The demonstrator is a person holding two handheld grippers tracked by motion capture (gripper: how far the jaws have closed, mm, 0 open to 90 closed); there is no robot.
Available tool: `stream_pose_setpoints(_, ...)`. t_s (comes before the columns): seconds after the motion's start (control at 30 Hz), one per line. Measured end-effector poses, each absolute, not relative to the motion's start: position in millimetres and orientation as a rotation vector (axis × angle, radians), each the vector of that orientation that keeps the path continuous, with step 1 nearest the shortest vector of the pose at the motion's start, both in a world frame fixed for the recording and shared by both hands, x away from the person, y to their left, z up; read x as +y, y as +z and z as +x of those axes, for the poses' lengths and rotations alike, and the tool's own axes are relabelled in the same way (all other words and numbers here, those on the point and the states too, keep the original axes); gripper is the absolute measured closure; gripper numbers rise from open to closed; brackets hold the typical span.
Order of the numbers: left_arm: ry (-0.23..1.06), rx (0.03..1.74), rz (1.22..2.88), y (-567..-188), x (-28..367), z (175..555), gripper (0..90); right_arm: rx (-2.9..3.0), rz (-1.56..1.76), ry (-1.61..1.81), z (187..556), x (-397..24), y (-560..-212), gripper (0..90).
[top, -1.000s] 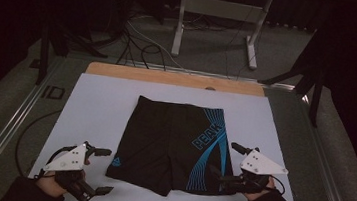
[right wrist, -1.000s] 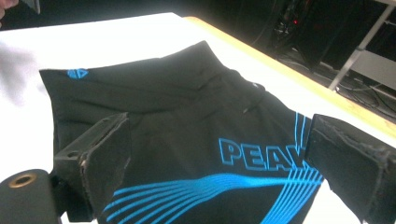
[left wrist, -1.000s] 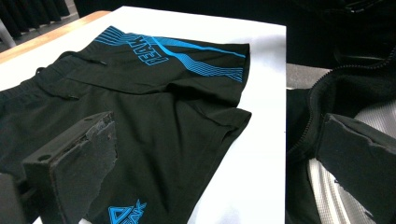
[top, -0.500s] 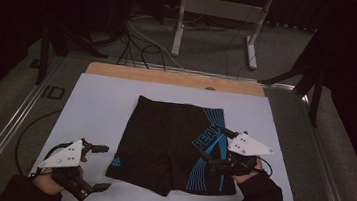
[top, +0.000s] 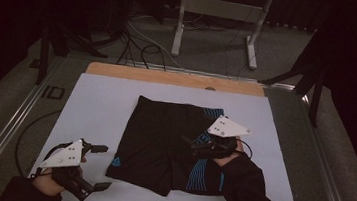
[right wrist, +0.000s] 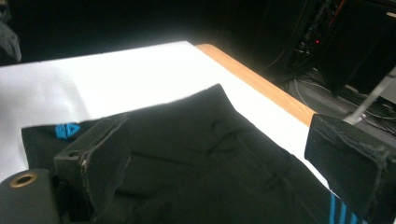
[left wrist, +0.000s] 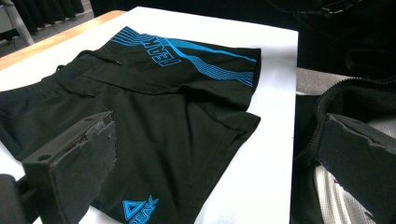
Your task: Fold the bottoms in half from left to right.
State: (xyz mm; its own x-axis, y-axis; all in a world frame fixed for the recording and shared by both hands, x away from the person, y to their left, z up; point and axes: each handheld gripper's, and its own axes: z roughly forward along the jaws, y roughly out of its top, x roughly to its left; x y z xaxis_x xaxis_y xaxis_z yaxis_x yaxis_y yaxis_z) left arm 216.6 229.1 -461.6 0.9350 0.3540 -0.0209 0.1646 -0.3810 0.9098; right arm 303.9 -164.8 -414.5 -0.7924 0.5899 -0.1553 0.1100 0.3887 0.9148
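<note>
with the black shorts lying flat mid-table on the white sheet, the right gripper hovers over them with jaws spread, probably not touching, and could pinch both layers and drag them askew, while the left gripper, jaws also spread, waits beside the near-left hem.

One pair of black shorts lies on one white board, with two tongs nearby.

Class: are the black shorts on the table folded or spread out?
Spread out flat: the shorts show waistband and both leg openings, no fold, on the white table.
</note>
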Motion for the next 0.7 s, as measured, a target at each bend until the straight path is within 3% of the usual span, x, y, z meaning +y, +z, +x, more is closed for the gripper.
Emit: stream_pose_setpoints(0.7, 0.256, 0.494, 1.979, -470, 230, 218, 0.3, 2.219, 0.606, 1.395, 345, -118, -416, 7.4)
